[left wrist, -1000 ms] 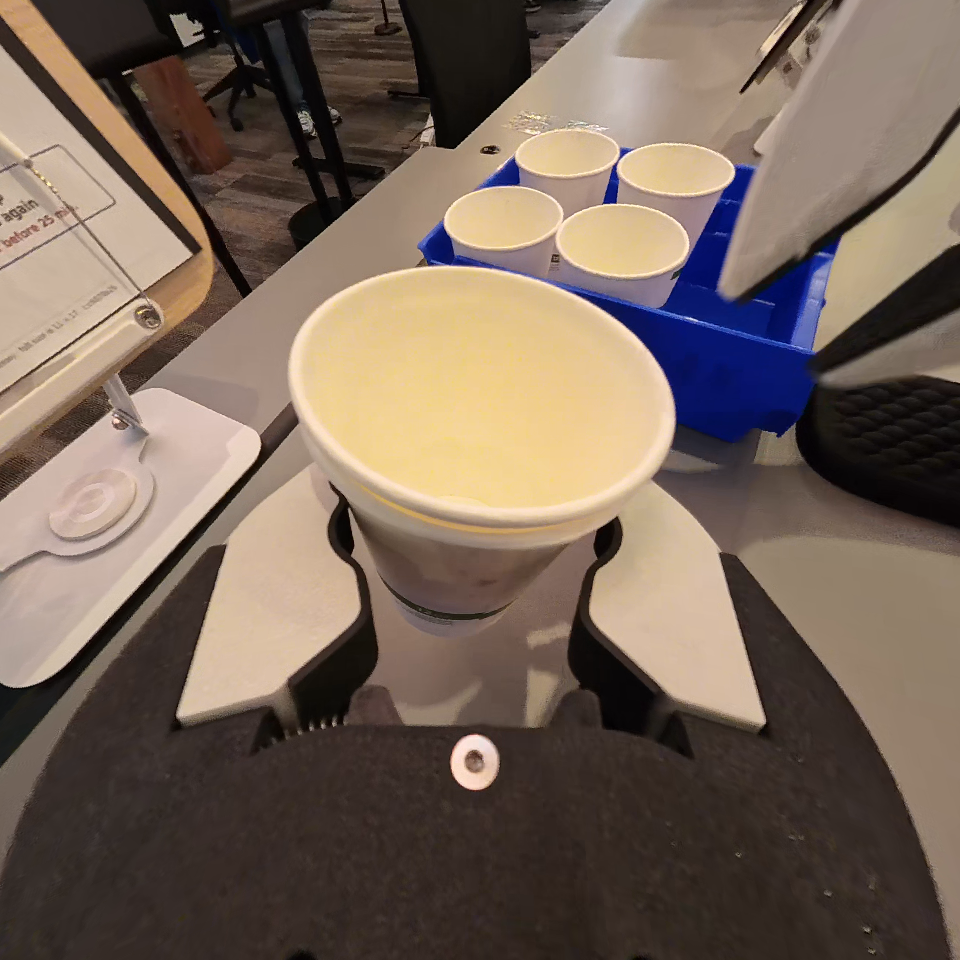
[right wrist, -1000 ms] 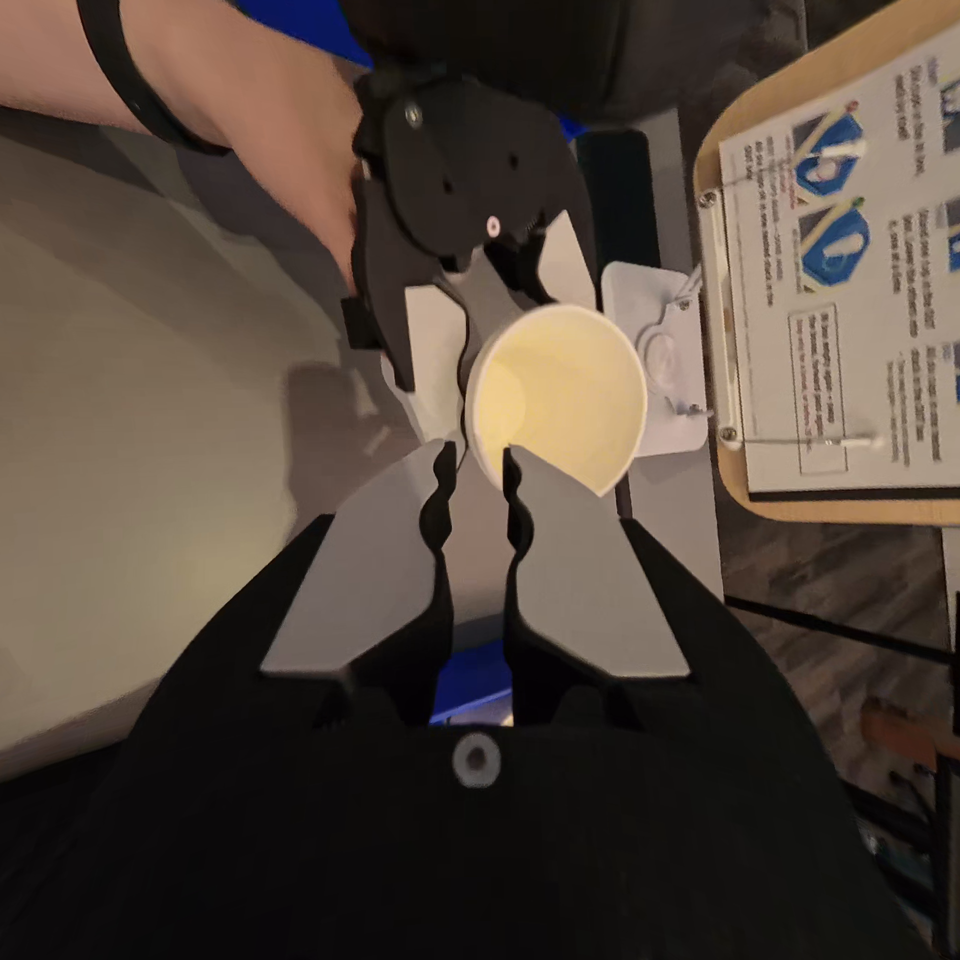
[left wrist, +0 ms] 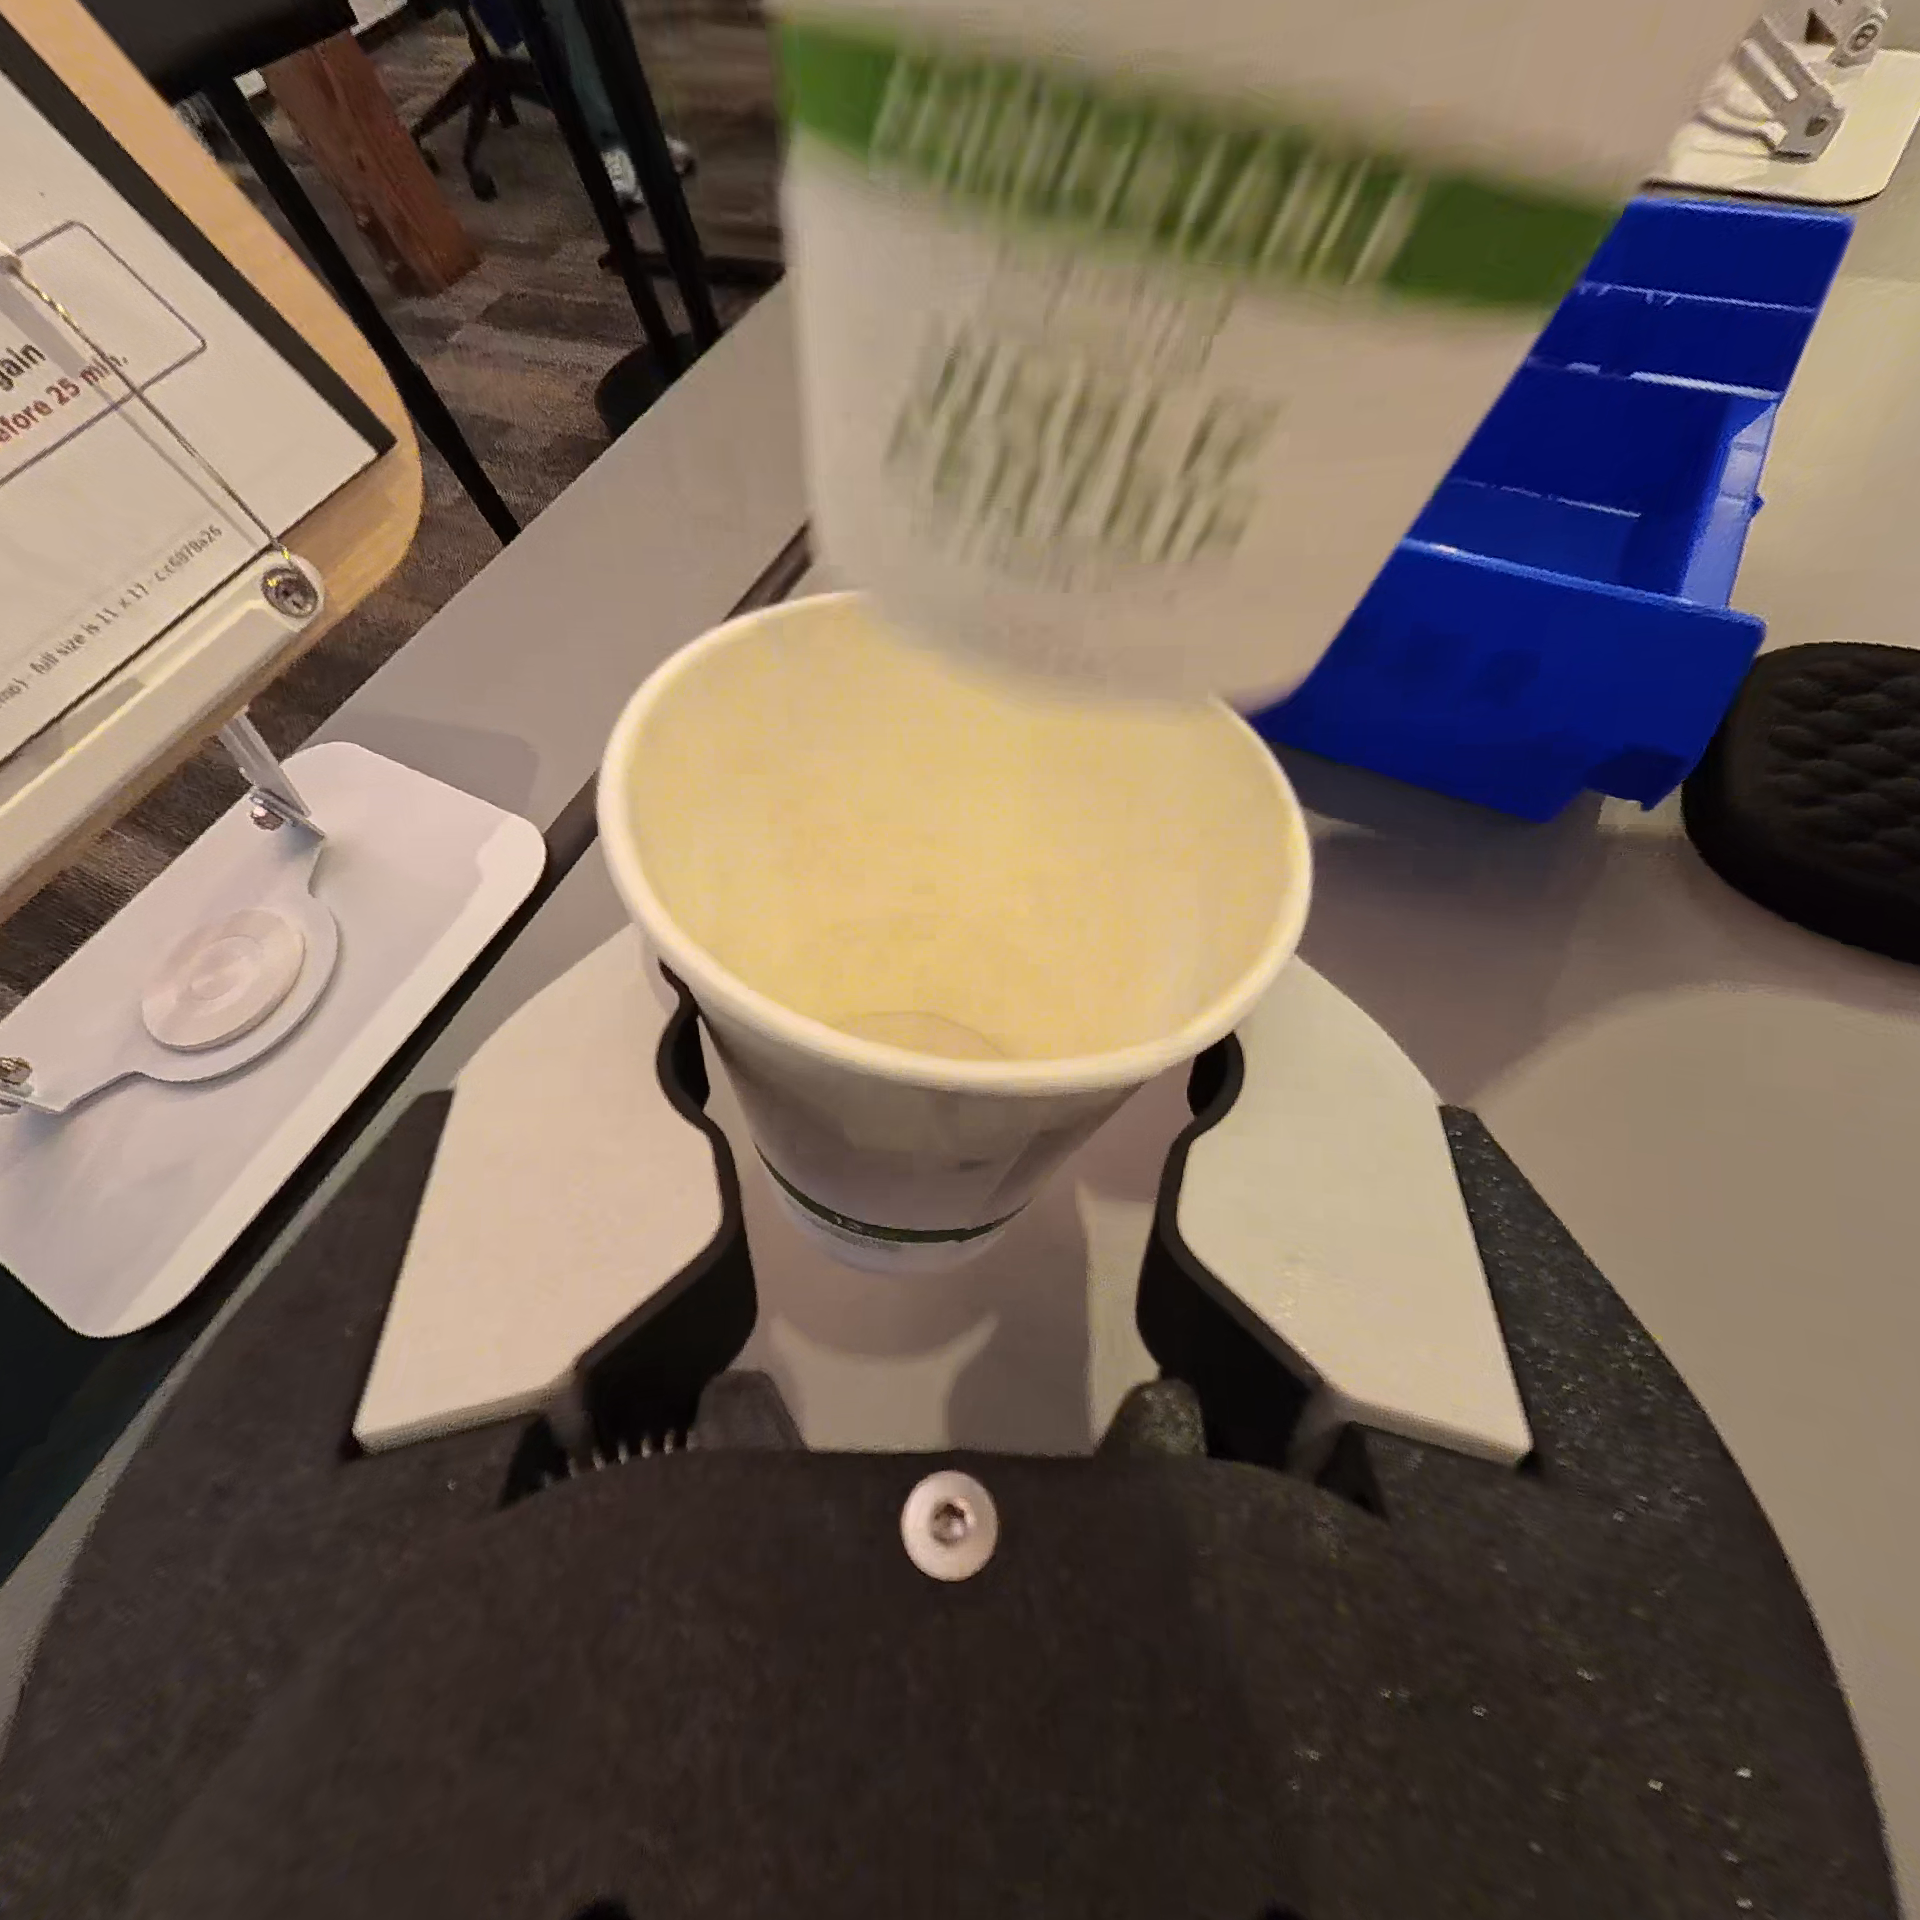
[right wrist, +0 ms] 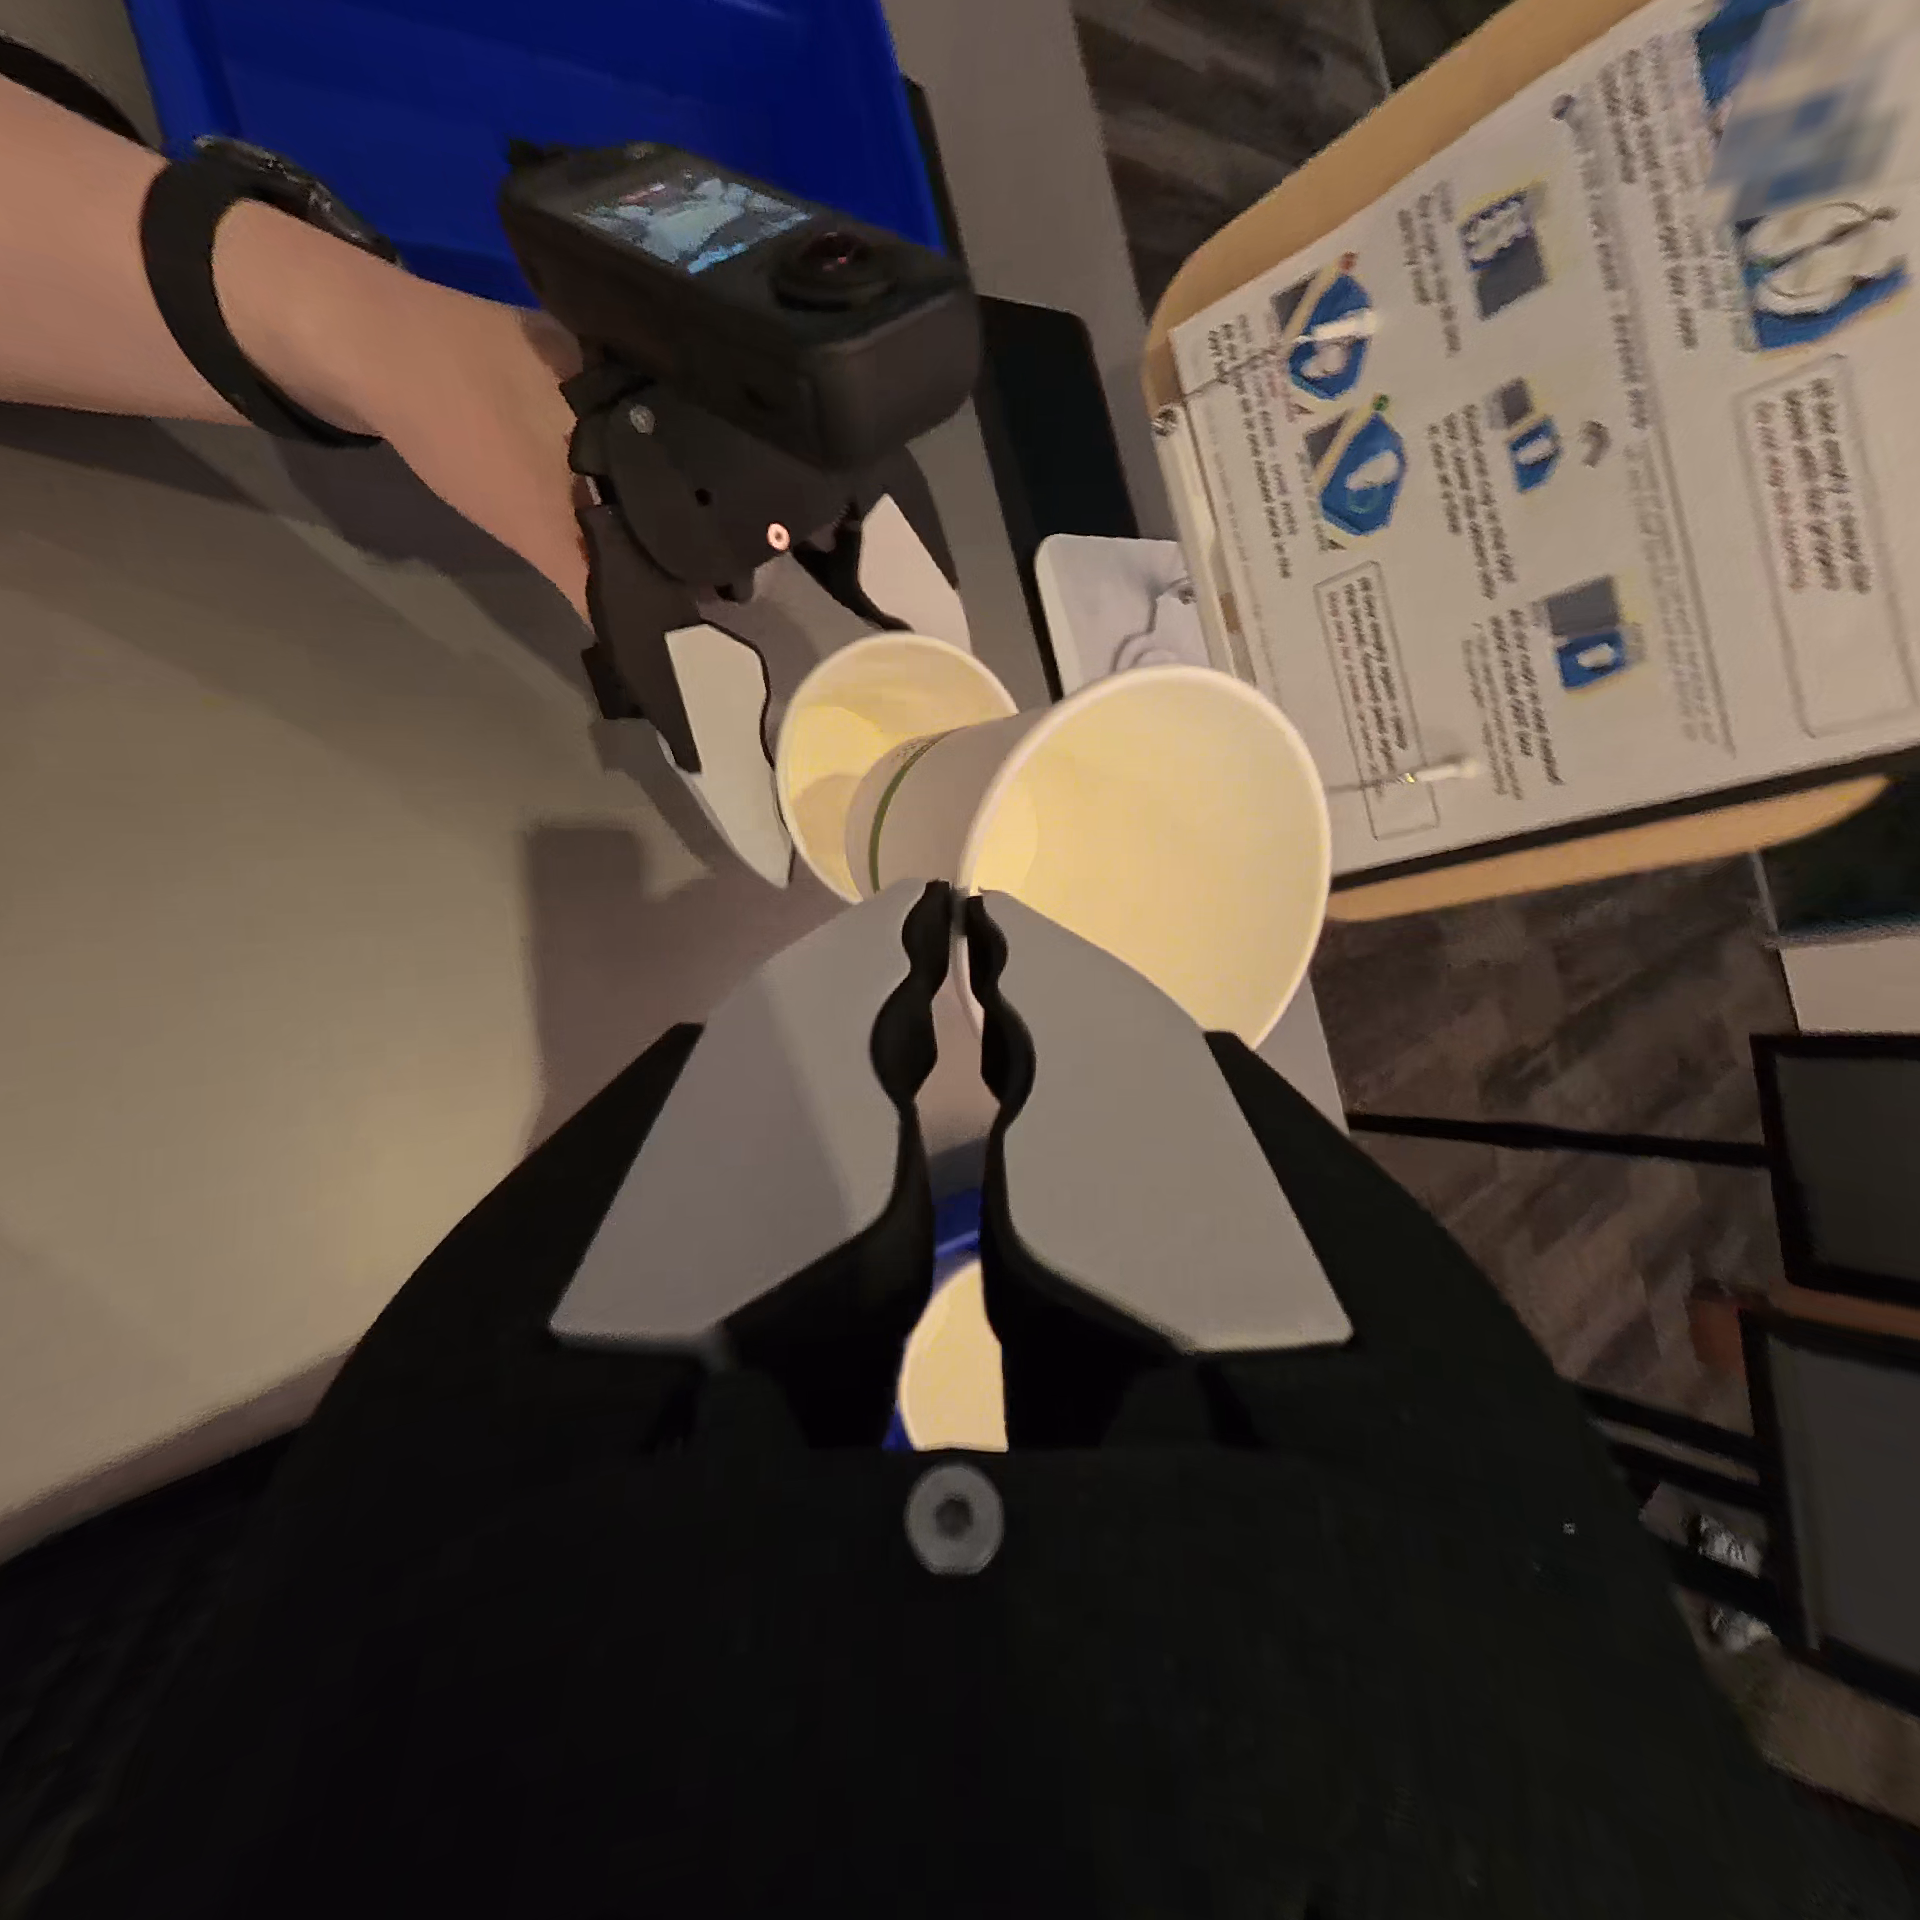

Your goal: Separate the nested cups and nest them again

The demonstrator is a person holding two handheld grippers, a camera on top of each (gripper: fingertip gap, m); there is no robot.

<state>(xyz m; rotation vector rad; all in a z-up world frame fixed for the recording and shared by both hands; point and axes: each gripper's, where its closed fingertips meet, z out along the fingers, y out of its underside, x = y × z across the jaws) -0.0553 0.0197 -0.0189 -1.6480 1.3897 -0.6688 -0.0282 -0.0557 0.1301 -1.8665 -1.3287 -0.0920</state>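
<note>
- The left gripper (left wrist: 951, 1101) hugs the lower white paper cup (left wrist: 951, 914) round its sides, so its mouth faces up.
- The right gripper (right wrist: 958, 902) pinches the rim of the upper white paper cup with a green band (right wrist: 1143, 842).
- The upper cup's bottom sits just inside the lower cup's mouth, I think pulling out.
- The blue plastic bin (left wrist: 1579, 540) waits near, on the grey table (left wrist: 1558, 987).

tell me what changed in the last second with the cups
The right hand-held gripper, pinching the inner cup by its rim, has pulled it up out of the outer cup; only its base now overlaps that rim. The left hand-held gripper still clamps the outer cup.
</note>
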